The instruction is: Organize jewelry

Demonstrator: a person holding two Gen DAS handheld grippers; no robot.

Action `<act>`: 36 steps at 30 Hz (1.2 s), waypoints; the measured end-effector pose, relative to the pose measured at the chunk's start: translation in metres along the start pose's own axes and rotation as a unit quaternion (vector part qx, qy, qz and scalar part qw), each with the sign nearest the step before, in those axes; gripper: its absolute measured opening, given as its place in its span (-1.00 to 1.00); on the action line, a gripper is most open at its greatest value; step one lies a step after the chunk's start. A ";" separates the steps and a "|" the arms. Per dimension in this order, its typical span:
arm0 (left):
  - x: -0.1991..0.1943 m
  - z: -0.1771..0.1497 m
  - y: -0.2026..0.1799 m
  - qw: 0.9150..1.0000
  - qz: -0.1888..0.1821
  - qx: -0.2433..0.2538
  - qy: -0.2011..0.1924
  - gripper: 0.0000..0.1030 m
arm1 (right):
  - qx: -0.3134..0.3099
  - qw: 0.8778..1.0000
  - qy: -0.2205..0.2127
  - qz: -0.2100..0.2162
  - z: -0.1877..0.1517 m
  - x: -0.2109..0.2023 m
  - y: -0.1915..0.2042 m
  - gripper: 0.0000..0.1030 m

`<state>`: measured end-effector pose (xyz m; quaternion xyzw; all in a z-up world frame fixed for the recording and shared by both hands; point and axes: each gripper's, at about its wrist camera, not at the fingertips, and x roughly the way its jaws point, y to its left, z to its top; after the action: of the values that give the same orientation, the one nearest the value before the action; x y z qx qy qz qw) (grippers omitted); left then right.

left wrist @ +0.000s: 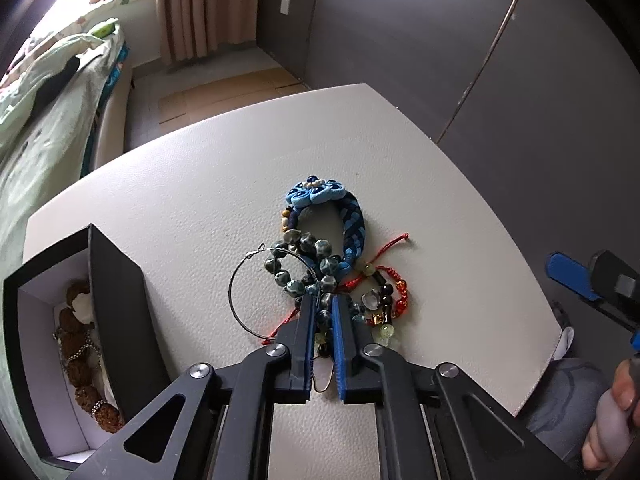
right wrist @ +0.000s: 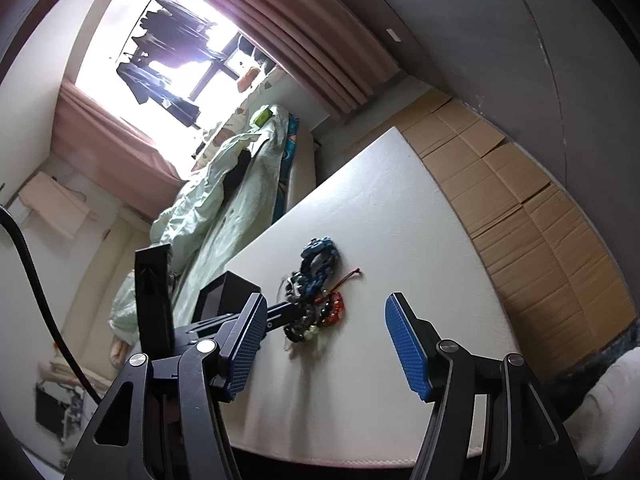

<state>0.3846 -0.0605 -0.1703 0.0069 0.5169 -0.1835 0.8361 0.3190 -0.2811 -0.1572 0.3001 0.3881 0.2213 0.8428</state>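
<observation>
grey-green bead bracelet (left wrist: pixel 310 270) lies in a tangled jewelry heap mid-table, and the left gripper (left wrist: pixel 322 312) has its blue pads closed tight on the near beads. blue braided bracelet (left wrist: pixel 340 220) sits at the heap's far side, wire hoop (left wrist: pixel 248 292) to its left, red cord bracelet (left wrist: pixel 394 284) to its right. black box (left wrist: pixel 80 344) stands at the left edge of the white table (left wrist: pixel 200 184), brown beads inside. right gripper (right wrist: pixel 326 344) hovers near the heap, jaws wide apart, holding nothing.
</observation>
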 end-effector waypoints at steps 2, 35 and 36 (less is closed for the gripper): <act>-0.003 0.001 0.004 1.000 -0.011 -0.008 -0.001 -1.00 | 0.002 1.000 0.006 0.005 0.000 0.008 0.000 0.23; -0.005 0.006 0.004 0.996 0.041 0.071 0.021 -0.33 | 0.004 0.999 0.032 0.029 -0.001 0.043 0.011 0.23; -0.002 0.006 0.003 0.996 0.045 0.075 0.022 -0.39 | 0.003 0.999 0.033 0.028 -0.001 0.043 0.011 0.23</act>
<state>0.3899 -0.0580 -0.1662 0.0973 0.5194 -0.1835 0.8289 0.3426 -0.2466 -0.1728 0.3065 0.4074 0.2536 0.8220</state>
